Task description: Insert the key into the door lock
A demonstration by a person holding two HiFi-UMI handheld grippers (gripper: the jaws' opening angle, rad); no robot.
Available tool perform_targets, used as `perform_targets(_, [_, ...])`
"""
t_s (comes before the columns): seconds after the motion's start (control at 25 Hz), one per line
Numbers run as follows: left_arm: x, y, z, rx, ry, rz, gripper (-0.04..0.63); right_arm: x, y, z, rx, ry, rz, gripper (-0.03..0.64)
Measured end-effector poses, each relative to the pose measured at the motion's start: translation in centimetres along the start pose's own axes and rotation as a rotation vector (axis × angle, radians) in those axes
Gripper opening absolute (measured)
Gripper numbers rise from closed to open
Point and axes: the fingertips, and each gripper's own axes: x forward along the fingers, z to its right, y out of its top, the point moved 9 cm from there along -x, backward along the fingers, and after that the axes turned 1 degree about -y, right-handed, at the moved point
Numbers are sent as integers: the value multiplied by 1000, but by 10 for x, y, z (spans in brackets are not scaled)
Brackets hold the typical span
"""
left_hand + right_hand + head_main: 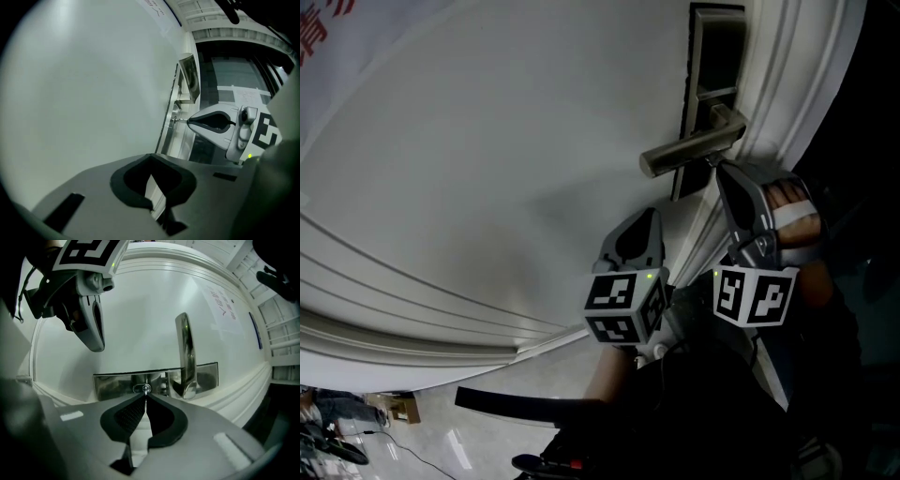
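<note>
Steel lock [112,384] beside handle [185,348] on white door [487,141]: key [146,390], pinched in closed right tool [146,398], tip at slot for entry; left tool [150,159] closed on nothing, held clear.

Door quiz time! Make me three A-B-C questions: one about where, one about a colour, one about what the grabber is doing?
1. Where is the tip of the right gripper? A on the handle; B at the keyhole; C on the floor.
2. What colour is the door? A white; B red; C green.
3. The right gripper's jaws are: A wide open; B shut on nothing; C shut on the key.
Answers: B, its tip meets the keyhole in the lock plate; A, the panel is plain white; C, a thin key pokes out between closed jaws.
</note>
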Motion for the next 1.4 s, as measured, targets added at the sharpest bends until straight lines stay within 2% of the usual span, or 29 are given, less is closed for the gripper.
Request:
perform_targets(0.12, [-3,3,0,5,15,15,0,-8,-5,0,88,-19,13,12])
perform_targets(0.24, [-4,2,-1,22,24,22,0,-19,-11,7,224,-76,20,2])
perform_targets(0.32, [-3,2,-1,38,25,21,0,-22,-17,9,348,-85,9,2])
perform_targets(0.52, [-1,-4,8,47,23,-2,0,-22,-34,-5,735,-30,3,2])
perform_targets(0.6, [-1,-5,11,40,19,-9,0,-23,-37,-12,833,-13,7,0])
perform_targets(0.76, [-1,-7,14,35,19,-9,0,-26,-32,-18,872,-9,27,0])
perform_targets(1.4, [-2,-15,14,57,22,-7,0,-29,-30,-19,894,-10,57,0])
